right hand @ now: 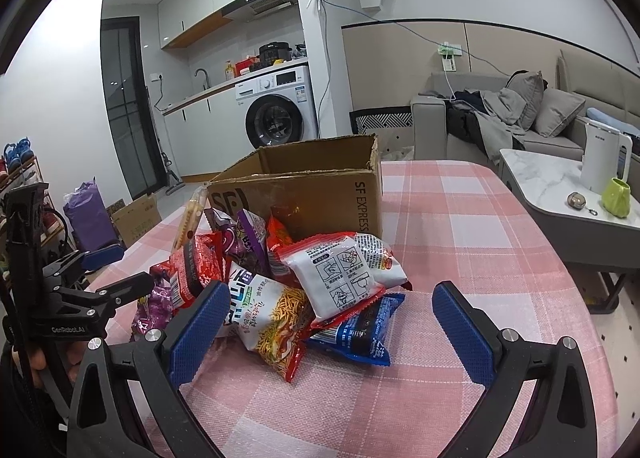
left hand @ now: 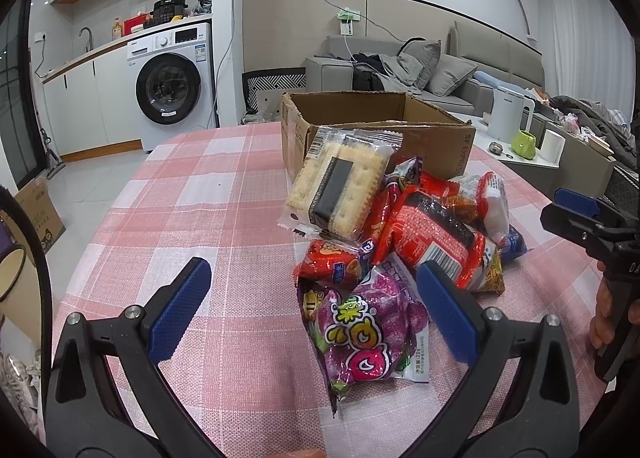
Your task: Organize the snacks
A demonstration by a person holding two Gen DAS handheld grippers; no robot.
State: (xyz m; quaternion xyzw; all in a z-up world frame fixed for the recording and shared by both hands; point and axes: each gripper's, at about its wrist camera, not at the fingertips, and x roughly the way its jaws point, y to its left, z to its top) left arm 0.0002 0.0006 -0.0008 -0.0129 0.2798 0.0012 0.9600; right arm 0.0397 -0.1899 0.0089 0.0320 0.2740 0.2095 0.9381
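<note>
A pile of snack packets lies on the pink checked tablecloth [left hand: 192,194] in front of an open cardboard box [left hand: 372,126]. In the left wrist view a purple candy bag [left hand: 368,334] is nearest, with a cracker pack [left hand: 340,186] and red packets [left hand: 436,238] behind. My left gripper [left hand: 316,310] is open and empty, its right pad beside the purple bag. In the right wrist view the box [right hand: 312,186] stands behind a white-and-red packet [right hand: 344,278], a noodle snack bag [right hand: 276,322] and a blue packet [right hand: 360,334]. My right gripper [right hand: 332,326] is open and empty, just before the pile.
The other gripper shows at the right edge of the left wrist view [left hand: 592,226] and at the left edge of the right wrist view [right hand: 100,278]. A side table [right hand: 560,194] with a white kettle [right hand: 604,162] and green cup stands to the right. A washing machine [left hand: 176,82] and sofa are beyond.
</note>
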